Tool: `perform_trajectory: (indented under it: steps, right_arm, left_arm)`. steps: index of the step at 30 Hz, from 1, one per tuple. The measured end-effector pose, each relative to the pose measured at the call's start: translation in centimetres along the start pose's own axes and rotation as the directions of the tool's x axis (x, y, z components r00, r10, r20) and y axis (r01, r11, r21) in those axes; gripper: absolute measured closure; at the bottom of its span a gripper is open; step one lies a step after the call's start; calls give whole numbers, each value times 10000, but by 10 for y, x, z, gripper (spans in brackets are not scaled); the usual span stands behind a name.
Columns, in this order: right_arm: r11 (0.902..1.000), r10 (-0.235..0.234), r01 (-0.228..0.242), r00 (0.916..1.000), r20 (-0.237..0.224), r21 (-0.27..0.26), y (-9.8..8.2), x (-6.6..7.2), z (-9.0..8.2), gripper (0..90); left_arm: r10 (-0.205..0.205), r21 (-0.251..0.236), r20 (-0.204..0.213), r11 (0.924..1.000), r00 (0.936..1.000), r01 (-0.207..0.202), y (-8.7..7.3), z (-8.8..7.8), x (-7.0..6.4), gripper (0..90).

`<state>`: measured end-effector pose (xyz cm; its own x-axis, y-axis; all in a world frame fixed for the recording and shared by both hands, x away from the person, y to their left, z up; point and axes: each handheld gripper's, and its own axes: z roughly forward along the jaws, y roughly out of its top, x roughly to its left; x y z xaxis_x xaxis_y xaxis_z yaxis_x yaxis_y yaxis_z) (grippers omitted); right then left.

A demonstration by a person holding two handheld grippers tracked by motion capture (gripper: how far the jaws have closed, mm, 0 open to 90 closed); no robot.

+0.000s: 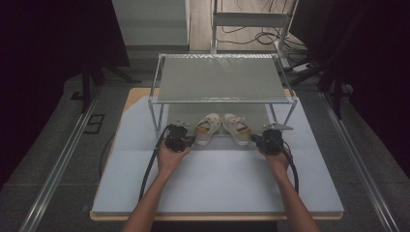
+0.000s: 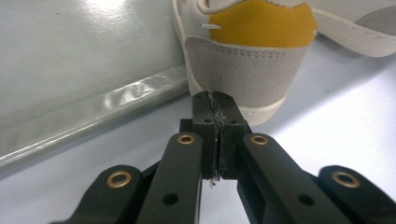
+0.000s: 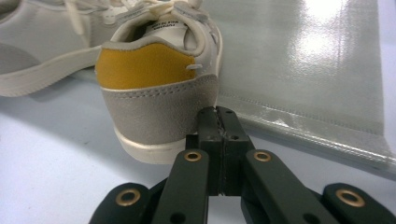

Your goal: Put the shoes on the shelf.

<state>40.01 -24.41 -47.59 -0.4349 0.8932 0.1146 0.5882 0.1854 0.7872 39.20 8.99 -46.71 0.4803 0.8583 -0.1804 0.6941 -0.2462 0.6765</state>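
Left shoe (image 1: pixel 208 128): white sneaker, grey suede heel, mustard tab; upright on sole, heel toward near edge, toe angled inward.
Right shoe (image 1: pixel 237 128): matching sneaker, laces loose; upright just beside its twin, toes close, heels apart.
Place: under rack.

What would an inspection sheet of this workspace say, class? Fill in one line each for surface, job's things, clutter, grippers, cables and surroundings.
Surface: pale blue table top on a wooden board, bare in front of the hands.
Job's things: left shoe and right shoe, white with yellow heel patches, heels toward the person, toes under the metal rack; both lie partly on a shiny clear sheet.
Clutter: nothing seen.
Grippers: left gripper jaws shut, empty, tips at the left shoe's heel; right gripper jaws shut, empty, beside the right shoe's heel.
Cables: black gripper cables trail back along the forearms; loose wires on the floor behind.
Surroundings: dark curtains, floor rails either side.
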Motion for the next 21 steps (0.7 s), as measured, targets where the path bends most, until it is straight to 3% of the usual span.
perform_trajectory:
  steps: [11, 21]
  right_arm:
    - [9999, -139, 137, 9986, -511, -44, 2, 17, 8, 894]
    - [9990, -437, 434, 9957, -820, -54, 7, 35, 19, 893]
  left_arm:
    - [138, 37, 512, 9999, 9986, -140, 7, 11, -18, 875]
    - [274, 96, 678, 9996, 9973, -281, 13, 19, -27, 871]
